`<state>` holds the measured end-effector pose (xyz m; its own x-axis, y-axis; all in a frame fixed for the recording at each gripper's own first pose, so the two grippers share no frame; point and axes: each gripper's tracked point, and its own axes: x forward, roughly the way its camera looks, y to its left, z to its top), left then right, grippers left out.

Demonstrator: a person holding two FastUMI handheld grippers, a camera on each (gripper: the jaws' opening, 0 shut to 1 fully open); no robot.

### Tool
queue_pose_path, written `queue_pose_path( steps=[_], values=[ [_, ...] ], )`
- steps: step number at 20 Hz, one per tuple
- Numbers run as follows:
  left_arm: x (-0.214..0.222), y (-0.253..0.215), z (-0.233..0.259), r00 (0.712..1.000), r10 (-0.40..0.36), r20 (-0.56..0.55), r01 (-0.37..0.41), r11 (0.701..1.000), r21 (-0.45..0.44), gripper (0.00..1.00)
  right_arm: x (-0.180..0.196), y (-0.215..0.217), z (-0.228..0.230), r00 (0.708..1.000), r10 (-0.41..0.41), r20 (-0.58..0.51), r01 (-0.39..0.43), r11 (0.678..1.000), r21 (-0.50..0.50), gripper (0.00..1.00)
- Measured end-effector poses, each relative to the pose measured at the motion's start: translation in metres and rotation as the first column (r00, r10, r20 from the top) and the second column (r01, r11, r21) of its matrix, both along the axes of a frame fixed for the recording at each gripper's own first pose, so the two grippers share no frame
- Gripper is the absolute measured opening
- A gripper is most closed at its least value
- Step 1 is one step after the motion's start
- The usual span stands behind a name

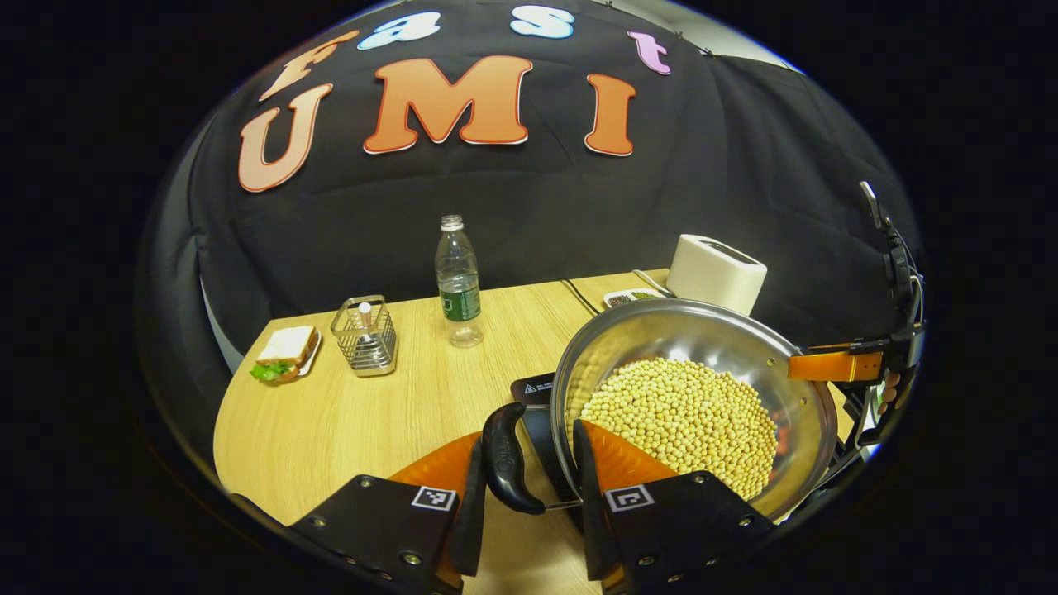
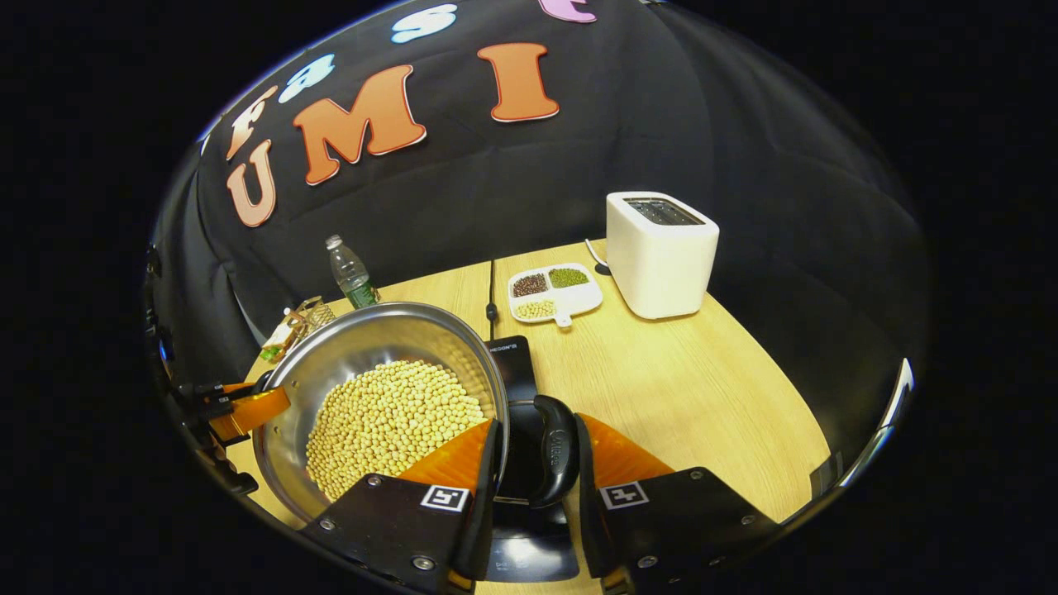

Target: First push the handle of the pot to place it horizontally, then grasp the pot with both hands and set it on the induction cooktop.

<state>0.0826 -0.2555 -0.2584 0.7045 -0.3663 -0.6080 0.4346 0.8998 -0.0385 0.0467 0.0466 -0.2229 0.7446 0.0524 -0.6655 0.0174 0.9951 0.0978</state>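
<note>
Table (image 2: 678, 388): wooden top carrying everything; places below are given relative to the pot.
Induction cooktop (image 2: 514, 357): dark slab directly under and just beside the pot, its near edge showing between the right gripper's fingers.
Pot (image 1: 702, 347): steel, filled with pale beans (image 1: 686, 417), tilted a little. It sits over the cooktop, but I cannot tell whether its base rests on the glass or hangs just above it.
Toaster (image 2: 660, 252): white, well behind the pot toward the wall.
Bottle (image 1: 459, 281): clear, well apart from the pot, behind it.
Divided dish (image 2: 552, 295): three kinds of grain, between pot and toaster.
Wire rack (image 1: 364, 336) and sandwich (image 1: 285, 351): far corner, well apart from the pot.
Left handle (image 1: 506, 461): black loop, lying sideways out from the rim.
Right handle (image 2: 555, 450): same, on the opposite rim.
Left gripper (image 1: 529, 487): narrow, both fingers flanking its handle and seemingly pressing it.
Right gripper (image 2: 537, 475): narrow, clamped likewise on its handle.
Done, by my reading: handle levelled, two-handed grasp made, pot brought to the cooktop.
Left: settling the pot flat and letting go.
</note>
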Motion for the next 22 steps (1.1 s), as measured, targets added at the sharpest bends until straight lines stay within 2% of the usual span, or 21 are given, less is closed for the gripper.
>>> queue_pose_path(
  steps=[4, 10, 11, 12, 14, 16, 18, 20, 22],
  values=[
    [0.004, -0.009, -0.011, 1.0, -0.006, -0.021, 0.007, 1.0, 0.014, 0.51, 0.0, 0.002, -0.001, 1.0, -0.003, -0.021, 0.003, 1.0, 0.009, 0.43],
    [0.006, -0.007, -0.025, 0.998, 0.03, -0.063, -0.03, 0.999, -0.01, 0.49, 0.002, -0.001, 0.007, 1.0, 0.015, -0.022, -0.015, 1.0, 0.0, 0.46],
    [0.007, -0.004, -0.028, 0.996, 0.036, -0.076, -0.037, 0.999, -0.018, 0.49, 0.003, -0.001, 0.01, 1.0, 0.022, -0.011, -0.022, 1.0, -0.005, 0.43],
    [0.006, -0.002, -0.03, 0.995, 0.043, -0.085, -0.046, 0.998, -0.035, 0.51, 0.005, -0.003, 0.012, 1.0, 0.028, -0.007, -0.028, 1.0, -0.01, 0.49],
    [0.004, 0.003, -0.024, 0.995, 0.057, -0.079, -0.062, 0.996, -0.065, 0.55, 0.005, -0.005, 0.015, 0.999, 0.033, 0.0, -0.033, 0.999, -0.014, 0.55],
    [0.015, 0.017, 0.003, 0.996, 0.086, 0.011, -0.085, 0.995, -0.055, 0.59, 0.007, -0.009, 0.029, 0.999, 0.013, 0.048, -0.011, 0.999, -0.03, 0.6],
    [0.021, 0.04, 0.041, 0.984, 0.136, 0.111, -0.132, 0.99, -0.048, 0.71, 0.007, -0.014, 0.057, 0.993, 0.004, 0.122, 0.002, 0.999, -0.054, 0.68],
    [0.018, 0.059, 0.08, 0.97, 0.171, 0.17, -0.157, 0.983, -0.092, 0.7, 0.004, -0.015, 0.094, 0.978, 0.005, 0.206, 0.008, 0.998, -0.065, 0.93],
    [0.017, 0.086, 0.12, 0.948, 0.2, 0.248, -0.184, 0.979, -0.085, 0.7, -0.001, -0.017, 0.135, 0.958, 0.008, 0.286, 0.016, 0.997, -0.082, 0.95]
  ],
)
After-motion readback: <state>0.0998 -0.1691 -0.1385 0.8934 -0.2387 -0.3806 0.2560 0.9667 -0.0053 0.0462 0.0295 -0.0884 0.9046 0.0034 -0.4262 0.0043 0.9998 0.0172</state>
